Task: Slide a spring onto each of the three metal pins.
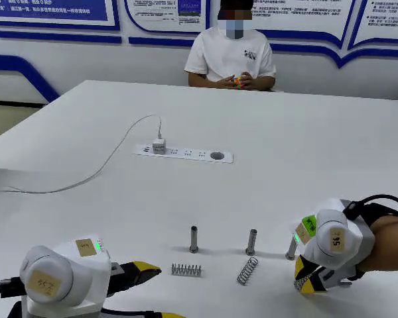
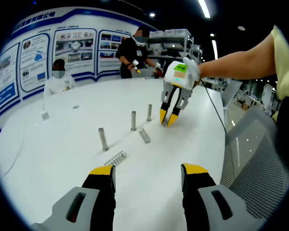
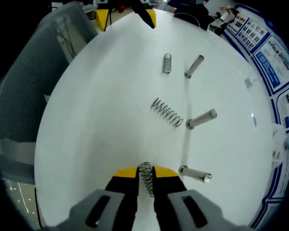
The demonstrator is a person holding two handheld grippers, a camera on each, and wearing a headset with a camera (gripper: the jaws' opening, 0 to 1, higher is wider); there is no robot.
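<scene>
Your right gripper (image 3: 145,172) is pinched narrow on a spring (image 3: 146,179). The coil is caught between the yellow tips, with one end showing just ahead of them. By my reading, that grip leaves an open end free to feed over a pin. The nearest pin (image 3: 195,174) stands upright on the table (image 1: 285,146) just to the right of those tips. It is bare and close enough that I judge it to be the one you are lining up on. The middle pin (image 3: 201,118) and the far pin (image 3: 194,66) stand further ahead of the gripper in the same row, and both are also bare. The second spring (image 3: 166,112) and the third spring (image 3: 167,63) lie flat ahead of the gripper. Each is just left of its own pin, so every pin has a coil within short reach. Your left gripper (image 2: 149,173) sits low over the table with its jaws spread wide and nothing between them, pointing up the row. The closest loose spring lies just ahead of its left jaw. It seems parked there either to steady a pin or to take that coil next. I cannot tell whether the pins are fixed to the table, so bring the held spring upright over the pin's top before lowering it, since a sideways nudge may tip the pin.
</scene>
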